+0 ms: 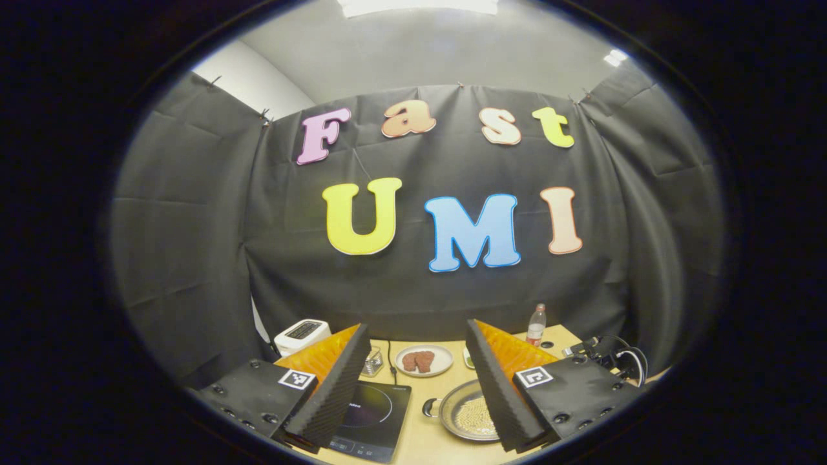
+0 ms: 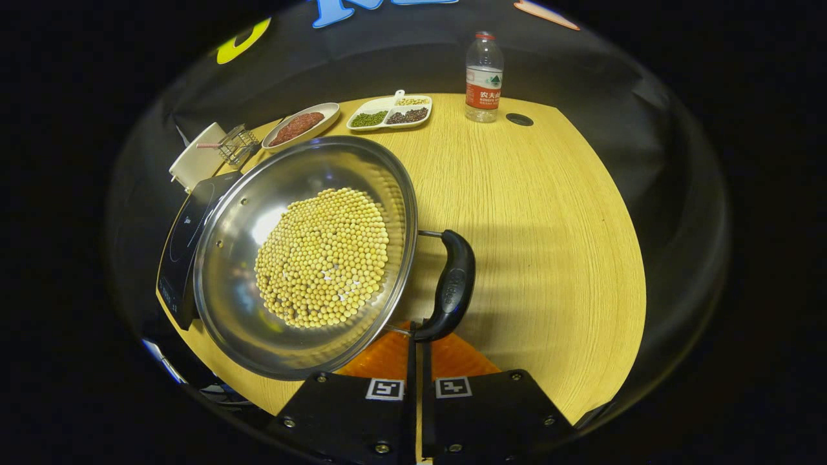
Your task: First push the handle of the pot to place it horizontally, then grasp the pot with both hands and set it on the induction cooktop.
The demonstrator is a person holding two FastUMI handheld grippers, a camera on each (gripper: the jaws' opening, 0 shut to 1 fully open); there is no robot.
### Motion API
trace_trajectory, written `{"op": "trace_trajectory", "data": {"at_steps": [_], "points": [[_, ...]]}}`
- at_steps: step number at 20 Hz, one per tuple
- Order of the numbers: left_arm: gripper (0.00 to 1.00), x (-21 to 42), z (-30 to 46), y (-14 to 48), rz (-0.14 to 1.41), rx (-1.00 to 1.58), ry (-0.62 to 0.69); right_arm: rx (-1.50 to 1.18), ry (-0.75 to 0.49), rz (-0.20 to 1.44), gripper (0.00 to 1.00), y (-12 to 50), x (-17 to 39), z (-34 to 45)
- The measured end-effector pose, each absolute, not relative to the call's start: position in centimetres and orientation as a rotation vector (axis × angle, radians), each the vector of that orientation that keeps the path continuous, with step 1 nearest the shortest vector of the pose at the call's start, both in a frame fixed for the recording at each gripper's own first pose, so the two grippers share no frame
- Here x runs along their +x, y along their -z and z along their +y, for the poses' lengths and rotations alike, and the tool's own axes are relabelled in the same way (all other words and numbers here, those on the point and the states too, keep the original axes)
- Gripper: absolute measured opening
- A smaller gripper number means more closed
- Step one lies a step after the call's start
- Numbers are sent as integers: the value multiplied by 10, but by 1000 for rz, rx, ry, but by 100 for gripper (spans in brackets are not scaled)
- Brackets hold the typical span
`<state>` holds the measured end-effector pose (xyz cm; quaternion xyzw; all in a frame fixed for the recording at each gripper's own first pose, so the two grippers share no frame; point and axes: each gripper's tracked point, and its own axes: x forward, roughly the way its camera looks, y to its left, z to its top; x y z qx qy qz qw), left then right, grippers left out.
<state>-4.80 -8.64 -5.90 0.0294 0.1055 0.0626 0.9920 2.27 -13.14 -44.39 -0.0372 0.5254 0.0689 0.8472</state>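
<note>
On wood-grain table point(image 2: 549, 213): round steel pot point(image 2: 258, 323); right claw point(image 2: 417, 345) clenched, left claw point(image 1: 417, 387) released.

**Overhead light, strong fisheye bend**

Light falls from a ceiling panel point(image 1: 418, 6) above the booth, bright and even. In the right gripper view the pot point(image 2: 303, 258) carries a white glare patch left of its beans, and its handle point(image 2: 452, 287) throws a soft shadow rightward (the table point(image 2: 549, 226) curves heavily at the edges). Focus is sharp.

Black tool point(image 2: 418, 361) housings, square markers
</note>
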Motion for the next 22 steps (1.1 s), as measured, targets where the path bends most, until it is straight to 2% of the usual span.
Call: {"op": "trace_trajectory", "data": {"at_steps": [9,12,18,19,20,21,22], "points": [[96,-44,-83,63,210,63,-107,-102,-124,1091,4,442,35,-135],[99,-32,-81,70,215,52,-70,-100,-69,1073,4,436,31,-145],[97,-6,-80,96,242,12,6,-79,35,981,4,401,4,-162],[97,-2,-81,101,248,11,20,-78,45,955,23,394,-1,-162],[99,2,-83,107,253,12,33,-73,50,929,32,386,-4,-161],[99,7,-85,113,261,12,46,-63,53,906,63,377,-7,-158],[97,13,-87,121,273,14,59,-52,61,882,80,371,-9,-157]]}}
